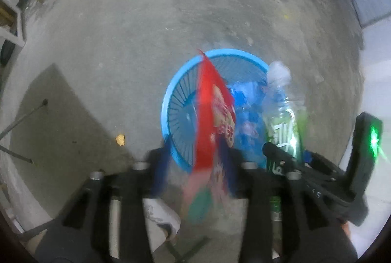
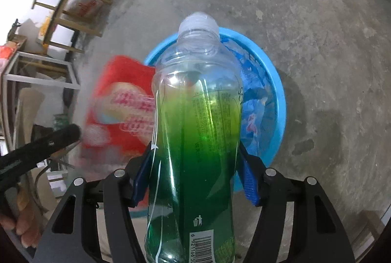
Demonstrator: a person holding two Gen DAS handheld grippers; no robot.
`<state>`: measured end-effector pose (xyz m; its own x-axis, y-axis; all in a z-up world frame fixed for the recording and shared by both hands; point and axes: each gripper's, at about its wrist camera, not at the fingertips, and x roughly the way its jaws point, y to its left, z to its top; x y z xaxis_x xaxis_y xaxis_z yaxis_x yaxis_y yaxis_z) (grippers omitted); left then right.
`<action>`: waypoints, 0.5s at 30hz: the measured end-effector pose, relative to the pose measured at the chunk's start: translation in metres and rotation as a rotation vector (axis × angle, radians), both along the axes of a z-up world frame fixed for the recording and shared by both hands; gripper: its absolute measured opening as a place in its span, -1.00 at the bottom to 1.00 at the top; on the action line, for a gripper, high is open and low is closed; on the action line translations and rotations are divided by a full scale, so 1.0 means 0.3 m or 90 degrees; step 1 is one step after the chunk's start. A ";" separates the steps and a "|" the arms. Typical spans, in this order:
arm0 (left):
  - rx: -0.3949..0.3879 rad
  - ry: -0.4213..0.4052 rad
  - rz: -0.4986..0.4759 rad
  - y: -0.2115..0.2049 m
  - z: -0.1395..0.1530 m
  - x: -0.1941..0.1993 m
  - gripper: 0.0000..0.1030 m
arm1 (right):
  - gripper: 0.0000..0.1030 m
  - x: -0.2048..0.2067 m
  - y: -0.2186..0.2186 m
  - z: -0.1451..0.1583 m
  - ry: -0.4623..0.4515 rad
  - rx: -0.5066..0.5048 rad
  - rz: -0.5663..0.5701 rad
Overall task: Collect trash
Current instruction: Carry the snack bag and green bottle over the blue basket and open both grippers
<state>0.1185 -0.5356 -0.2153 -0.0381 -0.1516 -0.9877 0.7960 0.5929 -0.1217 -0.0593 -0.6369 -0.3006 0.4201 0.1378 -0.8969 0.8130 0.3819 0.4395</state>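
— Concrete floor (image 1: 122, 30) all round, grey and patchy. What sits near the blue basket (image 1: 171, 101)?

— A small yellow scrap (image 1: 120, 139) lies on the floor to its left, well apart. Wooden frames (image 2: 63, 11) and boxes crowd the far left edge; to the right of the basket the floor is bare.

— And the grippers?

— The left gripper (image 1: 195, 167) has its blue pads spread, with a blurred red snack wrapper (image 1: 210, 111) between them over the basket's near rim; whether it is pinched I cannot tell. The right gripper (image 2: 195, 172) is pressed onto a clear bottle with a green label (image 2: 195, 128), cap pointing toward the basket.

— What is in the basket?

— Crumpled blue plastic (image 2: 254, 96) already lies inside. The bottle hangs just beside the wrapper, above the basket's right rim.
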 end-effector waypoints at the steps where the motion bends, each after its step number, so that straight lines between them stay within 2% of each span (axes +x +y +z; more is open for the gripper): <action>1: -0.007 0.002 0.009 0.004 0.007 0.003 -0.14 | 0.20 0.003 -0.013 -0.031 0.012 0.007 0.001; 4: -0.033 0.015 0.019 0.032 0.042 0.013 -0.10 | 0.20 -0.011 -0.027 -0.062 0.016 0.005 -0.004; 7: -0.063 -0.014 0.013 0.050 0.110 0.018 -0.10 | 0.20 -0.040 -0.023 -0.028 0.004 -0.025 -0.008; 10: -0.108 -0.034 0.008 0.088 0.218 0.015 -0.07 | 0.20 -0.078 -0.014 0.023 0.002 -0.063 -0.019; 15: -0.185 -0.070 -0.017 0.194 0.429 -0.001 0.11 | 0.16 -0.141 0.031 0.114 -0.009 -0.112 -0.033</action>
<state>0.1184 -0.4775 -0.0868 0.0585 -0.4281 -0.9018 0.8288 0.5244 -0.1952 -0.1017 -0.6275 -0.2664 0.4352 -0.0423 -0.8993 0.8277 0.4119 0.3812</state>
